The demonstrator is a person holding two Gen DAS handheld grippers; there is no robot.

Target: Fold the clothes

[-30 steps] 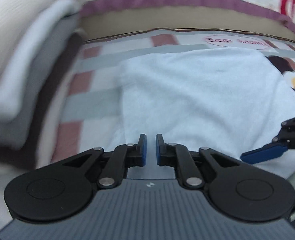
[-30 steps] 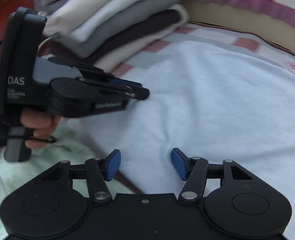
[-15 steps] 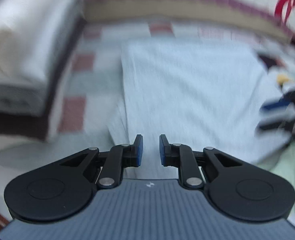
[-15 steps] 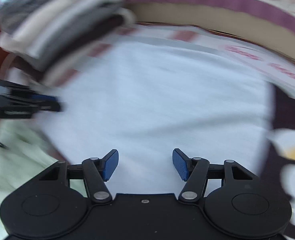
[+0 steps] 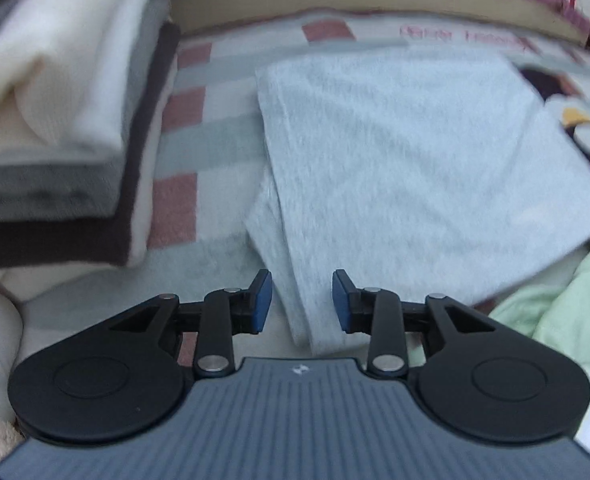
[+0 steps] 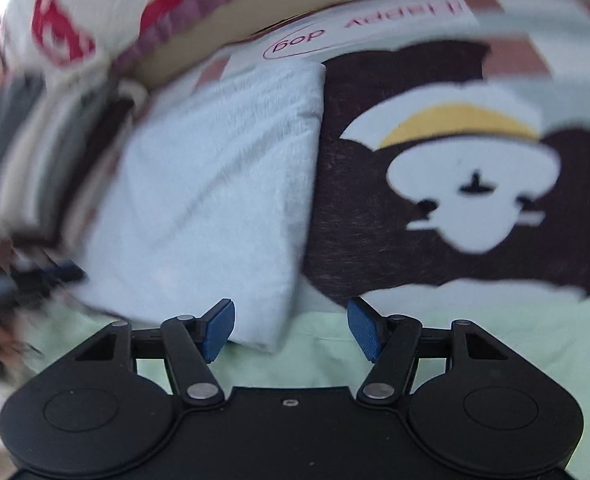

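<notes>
Folded pale blue-grey fleece garment (image 5: 407,168) is lying flat on the patterned bed blanket (image 5: 199,148) beside a stack of folded clothes (image 5: 55,112); both the left hand-held gripper (image 5: 301,300) and the right hand-held gripper (image 6: 291,326) are hovering open-jawed, holding nothing. Soft, light cloth looks best pinched at its near corners.

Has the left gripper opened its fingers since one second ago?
Yes. The left gripper was almost closed then; now its blue pads stand clearly apart, open above the near corner of the light blue folded cloth.
</notes>
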